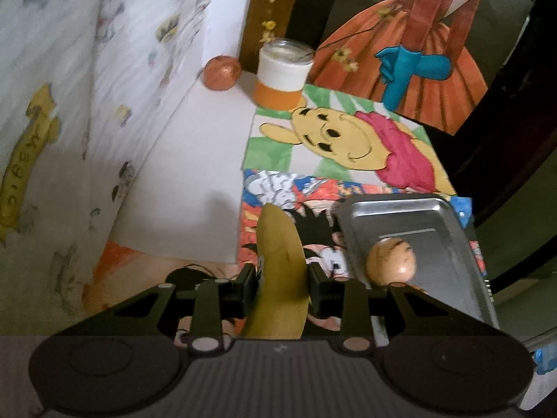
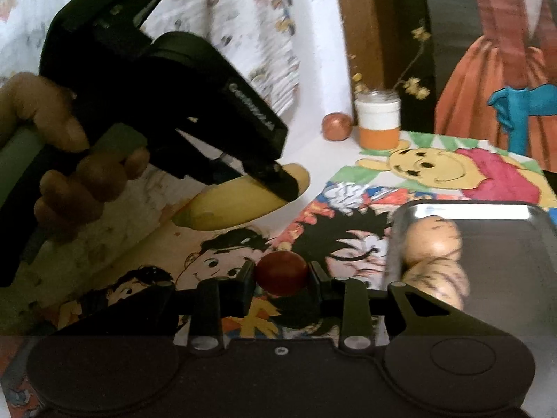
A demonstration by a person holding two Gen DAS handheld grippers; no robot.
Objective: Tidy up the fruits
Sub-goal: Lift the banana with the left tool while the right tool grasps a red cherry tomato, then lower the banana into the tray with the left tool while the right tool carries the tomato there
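Covering most of the worktop (image 1: 195,174) are bright cartoon drawings, among them a yellow bear picture (image 1: 348,139) and a spiky-haired character sheet (image 2: 334,240), while a painting of an orange dress (image 1: 428,69) leans upright at the back. Next in size comes the metal tray (image 1: 417,216), lying on the drawings to the right; in the right wrist view its shiny wall mirrors the fruit inside it. The left claw (image 1: 282,285) is clamped across the middle of a banana (image 1: 278,264), and the right wrist view shows that banana (image 2: 240,205) held clear above the worktop, with the person's left hand (image 2: 69,167) wrapped round the green grip of the tool. A white and orange jar (image 1: 282,73) stands at the far edge with dried yellow flowers in it. Inside the tray sits a tan round fruit (image 1: 391,261), close to the near left rim. Just left of the jar and a little apart from it rests an orange-red fruit (image 1: 222,72) near the white wall. Smallest is the dark red round fruit (image 2: 281,273), pinched between the two fingers of the right claw (image 2: 281,275), just left of the tray; whether it touches the drawings below cannot be told.
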